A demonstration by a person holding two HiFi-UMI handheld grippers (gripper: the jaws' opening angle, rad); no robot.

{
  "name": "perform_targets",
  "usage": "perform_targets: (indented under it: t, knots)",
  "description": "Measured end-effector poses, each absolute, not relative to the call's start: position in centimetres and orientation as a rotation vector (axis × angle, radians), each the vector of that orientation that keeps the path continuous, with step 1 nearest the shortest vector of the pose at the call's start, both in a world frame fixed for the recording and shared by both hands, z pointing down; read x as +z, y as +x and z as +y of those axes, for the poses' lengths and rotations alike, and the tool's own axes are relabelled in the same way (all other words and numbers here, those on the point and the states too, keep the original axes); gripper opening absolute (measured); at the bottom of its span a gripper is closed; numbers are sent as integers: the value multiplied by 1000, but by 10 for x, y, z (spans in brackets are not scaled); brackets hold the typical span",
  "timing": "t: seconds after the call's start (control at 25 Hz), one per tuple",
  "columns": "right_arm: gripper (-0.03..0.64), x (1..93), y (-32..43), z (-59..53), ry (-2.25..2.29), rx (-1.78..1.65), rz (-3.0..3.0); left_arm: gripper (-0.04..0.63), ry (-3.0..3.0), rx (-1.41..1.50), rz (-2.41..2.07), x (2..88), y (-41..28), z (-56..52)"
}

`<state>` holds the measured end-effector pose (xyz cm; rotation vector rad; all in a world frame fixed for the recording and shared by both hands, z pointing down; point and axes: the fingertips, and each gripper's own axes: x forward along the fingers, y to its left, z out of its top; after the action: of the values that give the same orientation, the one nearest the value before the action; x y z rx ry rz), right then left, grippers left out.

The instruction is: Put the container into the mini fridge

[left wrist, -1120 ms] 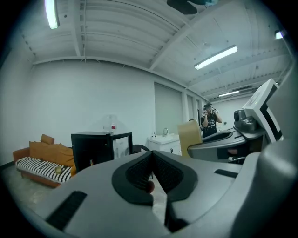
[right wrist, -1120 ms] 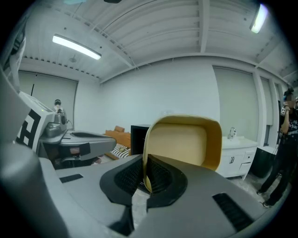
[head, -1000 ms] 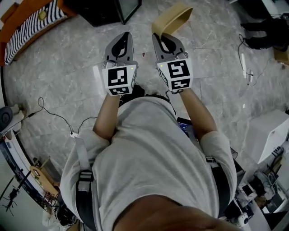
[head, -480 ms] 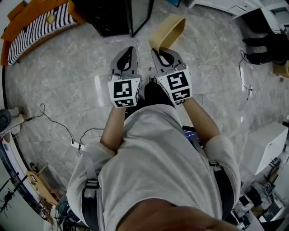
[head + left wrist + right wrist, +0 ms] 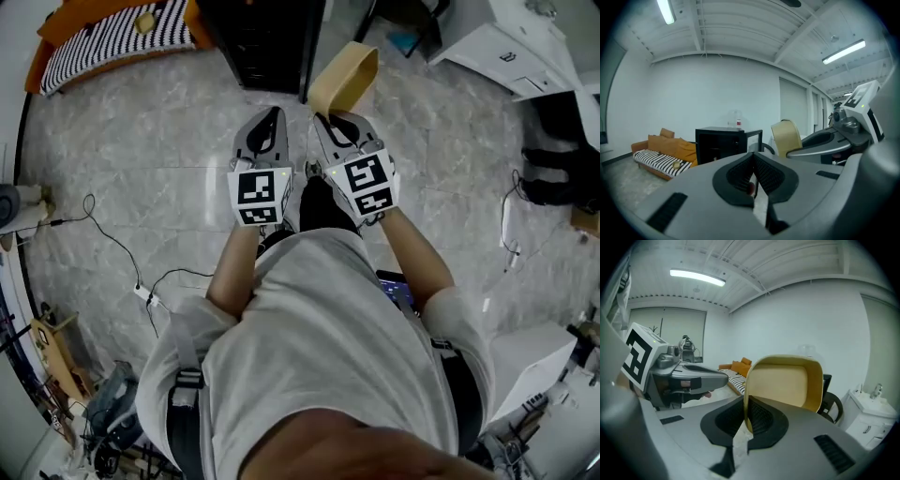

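Looking down from my head, the grey marbled tile floor (image 5: 141, 187) spreads under everything. The boxy black mini fridge (image 5: 267, 42) stands just ahead of both my grippers, and its door seems to hang open. An orange sofa with a black-and-white striped cushion (image 5: 112, 28) lies well off to the left of them, and a white cabinet (image 5: 506, 47) off to the right.

The head view shows only the back of the tan plastic container (image 5: 344, 75), which sticks up past my right gripper (image 5: 323, 117). That gripper's own view shows its hollow side and my jaws clamped on its wall. My left gripper (image 5: 272, 112), just beside the right, has its jaws together with nothing in them.

Only the left gripper view shows the white walls, the ceiling strip lights and a clear bottle (image 5: 736, 119) on top of the fridge. Its red label is too small to read.
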<state>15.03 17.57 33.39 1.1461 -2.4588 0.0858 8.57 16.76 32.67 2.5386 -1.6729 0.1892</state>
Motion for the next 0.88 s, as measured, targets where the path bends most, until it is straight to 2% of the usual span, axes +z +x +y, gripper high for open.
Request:
perform_targets:
  t: [0.36, 0.88]
  knots:
    - [41, 345, 128, 69, 788, -63, -2478, 12, 2381, 275, -1807, 338, 76, 66]
    - [42, 412, 108, 20, 483, 88, -2481, 12, 2164, 405, -1908, 384, 52, 8]
